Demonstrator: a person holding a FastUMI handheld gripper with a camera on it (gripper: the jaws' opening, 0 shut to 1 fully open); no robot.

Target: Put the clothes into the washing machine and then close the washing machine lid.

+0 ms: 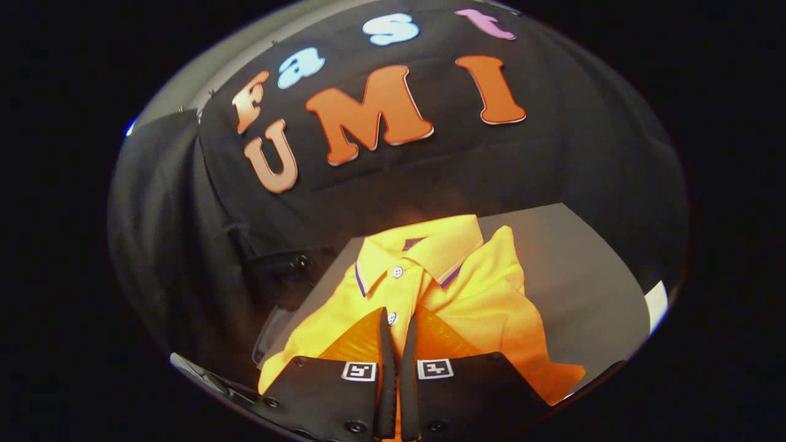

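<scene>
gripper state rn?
Gripper: shut on the shirt, a fold of the placket pinched between its fingers, just below the collar.

wall: black cloth (552,153) hangs across the back, lightly creased
side drape: second black cloth (166,233) on the left, deep vertical folds, meets the back cloth at a corner
above drape: pale grey panel (202,73) behind the cloth's top edge
surface: flat grey top (583,276), matte, runs up to the back cloth
light: warm glow on the cloth just above the surface's far edge
</scene>
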